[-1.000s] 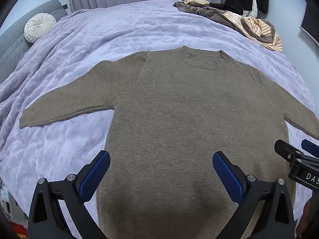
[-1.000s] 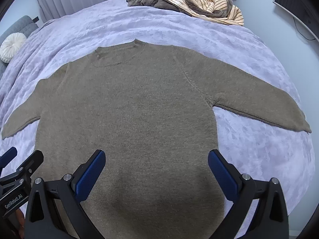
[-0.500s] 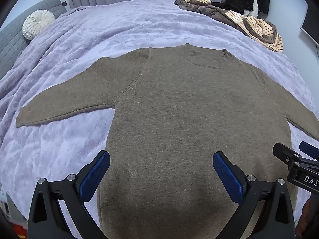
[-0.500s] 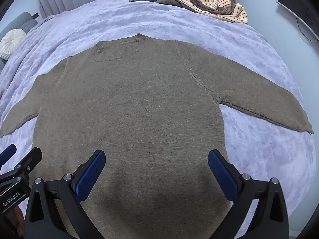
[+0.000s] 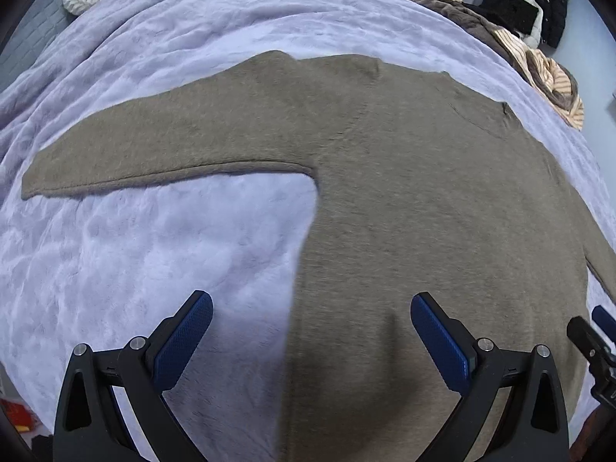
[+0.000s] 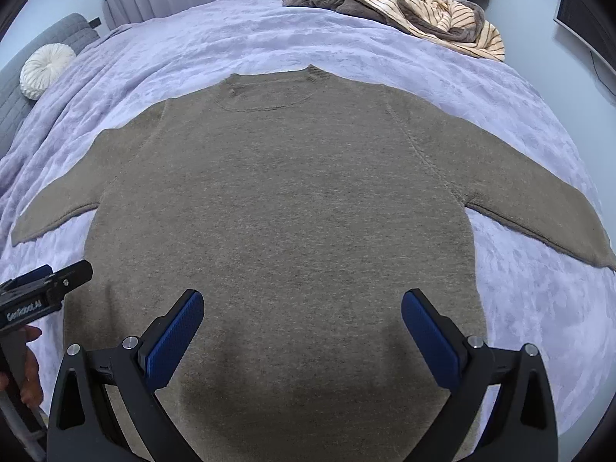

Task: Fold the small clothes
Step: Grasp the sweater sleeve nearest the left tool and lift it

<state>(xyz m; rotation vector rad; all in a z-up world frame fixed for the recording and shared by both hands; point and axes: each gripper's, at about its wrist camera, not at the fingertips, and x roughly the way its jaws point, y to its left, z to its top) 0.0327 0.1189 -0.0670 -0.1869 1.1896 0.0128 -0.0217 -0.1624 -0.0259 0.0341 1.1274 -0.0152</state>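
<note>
Left gripper (image 5: 311, 331) and right gripper (image 6: 302, 329) are both hovering with jaws spread wide, gripping nothing. The 2 tools are poised over the lower body of the brown sweater (image 6: 277, 208), which is lying flat with sleeves outstretched, likely for a first fold. The lavender blanket (image 6: 539, 308) is covering the bed; a clothes pile (image 6: 423, 11) is waiting at the far edge.

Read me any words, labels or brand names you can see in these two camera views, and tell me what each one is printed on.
"GenRobot.AI": white lettering on the black body of the left gripper, seen at the left edge of the right wrist view.

The right gripper shows no readable lettering in the left wrist view.

No text shows on the sweater, the blanket or the pile of clothes.
</note>
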